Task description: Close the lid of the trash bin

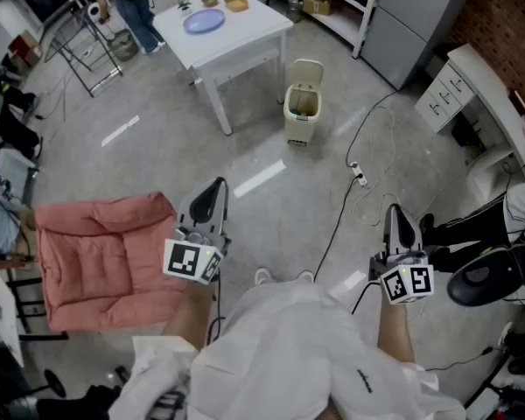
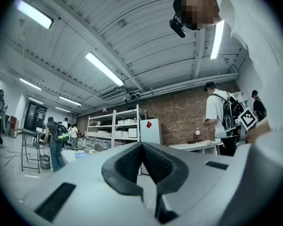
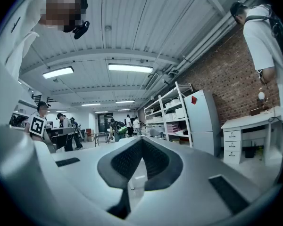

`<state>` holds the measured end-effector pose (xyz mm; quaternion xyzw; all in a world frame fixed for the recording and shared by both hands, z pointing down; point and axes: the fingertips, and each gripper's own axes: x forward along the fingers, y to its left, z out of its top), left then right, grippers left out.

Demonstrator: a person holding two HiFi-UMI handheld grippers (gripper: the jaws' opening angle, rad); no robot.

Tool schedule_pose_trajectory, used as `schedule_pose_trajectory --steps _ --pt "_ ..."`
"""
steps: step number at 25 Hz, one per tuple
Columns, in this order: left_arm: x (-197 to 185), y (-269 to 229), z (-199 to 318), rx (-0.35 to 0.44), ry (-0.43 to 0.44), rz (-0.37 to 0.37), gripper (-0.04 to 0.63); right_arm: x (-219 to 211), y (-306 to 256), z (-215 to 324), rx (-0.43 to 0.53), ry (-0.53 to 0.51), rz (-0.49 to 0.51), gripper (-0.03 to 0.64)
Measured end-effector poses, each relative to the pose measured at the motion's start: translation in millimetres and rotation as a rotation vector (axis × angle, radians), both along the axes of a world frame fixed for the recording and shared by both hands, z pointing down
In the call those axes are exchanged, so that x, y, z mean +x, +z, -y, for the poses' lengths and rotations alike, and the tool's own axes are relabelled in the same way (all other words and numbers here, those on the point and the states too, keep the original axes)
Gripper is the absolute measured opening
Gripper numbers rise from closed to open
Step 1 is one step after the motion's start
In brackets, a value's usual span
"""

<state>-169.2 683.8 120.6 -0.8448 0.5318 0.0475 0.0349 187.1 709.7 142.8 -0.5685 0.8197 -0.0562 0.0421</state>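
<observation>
A small cream trash bin (image 1: 302, 105) stands on the grey floor beside a white table, its lid (image 1: 307, 73) tipped up and open. It is far ahead of both grippers and shows only in the head view. My left gripper (image 1: 215, 188) is held low at the left, jaws shut with nothing between them; in the left gripper view its tips (image 2: 142, 146) meet. My right gripper (image 1: 396, 211) is at the right, also shut and empty, with tips (image 3: 141, 142) touching in the right gripper view. Both point roughly level across the room.
A white table (image 1: 245, 38) with a purple plate stands behind the bin. A pink cushioned chair (image 1: 101, 256) is at the left. Cables and a power strip (image 1: 360, 178) trail over the floor at right. A white desk with drawers (image 1: 472, 94) and a black office chair (image 1: 490, 274) lie further right.
</observation>
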Motion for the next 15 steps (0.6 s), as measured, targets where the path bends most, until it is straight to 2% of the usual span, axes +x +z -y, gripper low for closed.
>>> schedule_pose_trajectory --steps 10,15 --pt "-4 0 -5 0.003 0.017 -0.005 0.025 -3 1 -6 0.002 -0.002 -0.006 0.017" --pt "-13 5 -7 -0.026 0.056 -0.027 0.026 -19 -2 -8 0.018 -0.014 -0.014 0.018"
